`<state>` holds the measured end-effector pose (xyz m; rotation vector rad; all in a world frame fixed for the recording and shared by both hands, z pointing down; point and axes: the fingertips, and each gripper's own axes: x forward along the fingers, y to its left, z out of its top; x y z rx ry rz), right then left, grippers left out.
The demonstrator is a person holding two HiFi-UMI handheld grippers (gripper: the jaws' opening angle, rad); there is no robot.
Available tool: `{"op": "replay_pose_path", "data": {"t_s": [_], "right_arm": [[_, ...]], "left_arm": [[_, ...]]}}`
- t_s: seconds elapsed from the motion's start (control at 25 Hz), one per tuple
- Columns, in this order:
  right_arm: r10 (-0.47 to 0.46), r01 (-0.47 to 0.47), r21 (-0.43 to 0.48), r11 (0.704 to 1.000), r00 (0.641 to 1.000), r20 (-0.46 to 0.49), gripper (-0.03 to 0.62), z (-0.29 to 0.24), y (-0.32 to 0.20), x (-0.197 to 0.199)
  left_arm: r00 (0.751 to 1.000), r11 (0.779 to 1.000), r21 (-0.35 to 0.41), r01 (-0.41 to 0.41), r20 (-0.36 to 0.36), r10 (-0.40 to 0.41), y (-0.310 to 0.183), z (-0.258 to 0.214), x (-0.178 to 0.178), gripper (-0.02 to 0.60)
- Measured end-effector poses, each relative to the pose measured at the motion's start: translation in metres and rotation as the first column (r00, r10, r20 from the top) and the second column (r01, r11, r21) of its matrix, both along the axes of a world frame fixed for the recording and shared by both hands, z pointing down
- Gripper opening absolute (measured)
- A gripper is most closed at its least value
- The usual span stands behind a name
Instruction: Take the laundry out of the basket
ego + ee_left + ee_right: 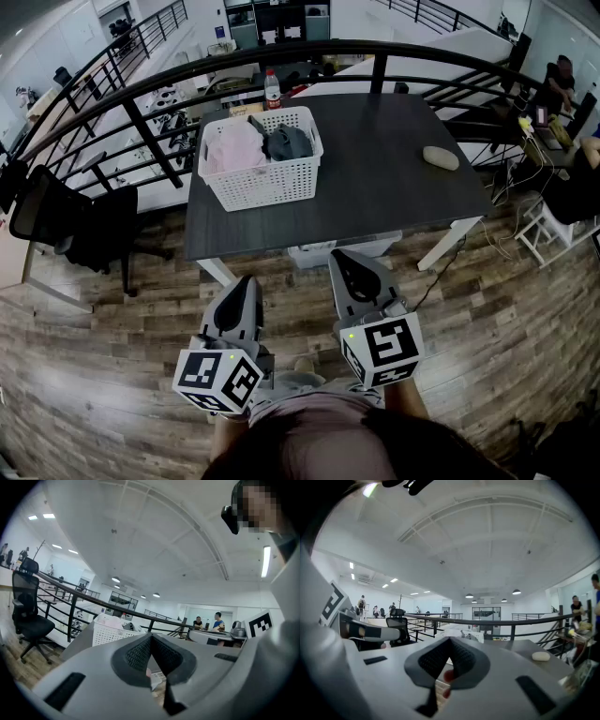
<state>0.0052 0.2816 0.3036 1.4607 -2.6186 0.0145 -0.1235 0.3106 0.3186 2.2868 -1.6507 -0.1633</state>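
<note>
Left gripper [247,281]: clenched, empty.
Right gripper [342,258]: clenched, empty.
Basket [262,187]: on the surface [394,178], laundry [234,145] inside.
Behind basket: bottle [272,89], curved railing [378,73].

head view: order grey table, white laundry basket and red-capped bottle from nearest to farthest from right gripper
1. Dark grey table, edge just ahead of the right gripper.
2. White lattice plastic laundry basket, table's left part.
3. Red-capped clear bottle, behind the basket.
</note>
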Motion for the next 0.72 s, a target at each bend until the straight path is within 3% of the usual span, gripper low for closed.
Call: {"op": "replay_pose_path", "data": {"t_s": [0.4,0.72], "right_arm": [[0.032,-0.032,-0.012,0.999,0.999,0.011,0.015,0.000,-0.023,-0.041],[0.002,-0.002,-0.023,1.000,1.000,0.031,0.015,0.002,-0.035,-0.054]], "left_arm": [[1.000,1.000,-0.016,0.002,-0.024,-0.002,-0.022,0.009,-0.057,-0.002],[0.999,0.999,-0.035,0.013,-0.036,-0.014,-0.030,0.017,-0.071,-0.002]]}}
